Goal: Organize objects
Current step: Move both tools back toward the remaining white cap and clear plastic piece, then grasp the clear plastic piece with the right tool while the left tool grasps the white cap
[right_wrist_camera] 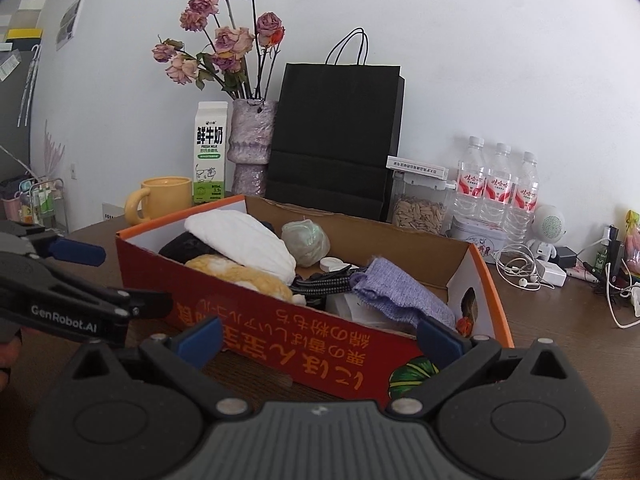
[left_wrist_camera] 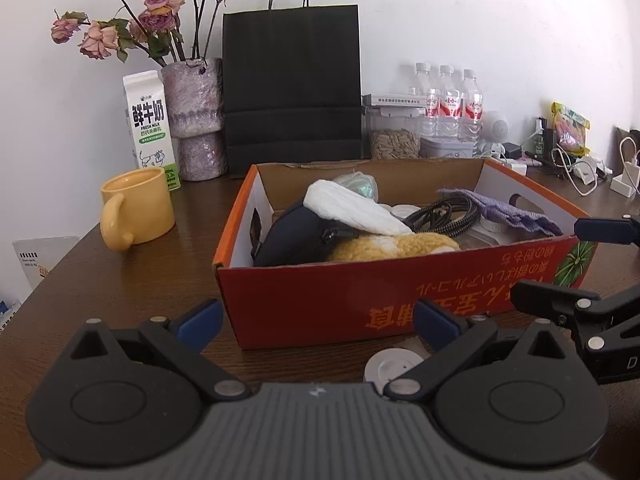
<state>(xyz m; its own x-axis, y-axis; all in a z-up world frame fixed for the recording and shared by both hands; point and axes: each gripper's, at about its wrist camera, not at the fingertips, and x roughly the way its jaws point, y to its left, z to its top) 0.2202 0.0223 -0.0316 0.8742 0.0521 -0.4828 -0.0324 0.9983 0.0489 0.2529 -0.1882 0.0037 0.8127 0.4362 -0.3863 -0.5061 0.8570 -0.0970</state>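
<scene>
A red and orange cardboard box [left_wrist_camera: 320, 296] [right_wrist_camera: 256, 312] stands on the dark wooden table. Inside lie a white folded cloth [left_wrist_camera: 352, 210] [right_wrist_camera: 244, 242], a navy pouch [left_wrist_camera: 296, 236], a yellow plush [left_wrist_camera: 392, 246] [right_wrist_camera: 244, 274], a black braided cable [left_wrist_camera: 440, 216], a purple cloth [left_wrist_camera: 508, 212] [right_wrist_camera: 396, 292] and a pale green bundle [right_wrist_camera: 306, 240]. My left gripper [left_wrist_camera: 318, 322] [right_wrist_camera: 134, 280] is open just before the box's near wall, holding nothing. A white round lid [left_wrist_camera: 394, 364] lies on the table by its right finger. My right gripper [right_wrist_camera: 320, 338] [left_wrist_camera: 568, 264] is open and empty at the box's right corner.
A yellow mug [left_wrist_camera: 136, 210], milk carton [left_wrist_camera: 150, 124] and vase of dried roses [left_wrist_camera: 194, 120] stand at the back left. Behind the box are a black paper bag [left_wrist_camera: 292, 92], a seed jar [left_wrist_camera: 394, 136] and water bottles [left_wrist_camera: 448, 100]. Chargers and cables [right_wrist_camera: 560, 268] clutter the right.
</scene>
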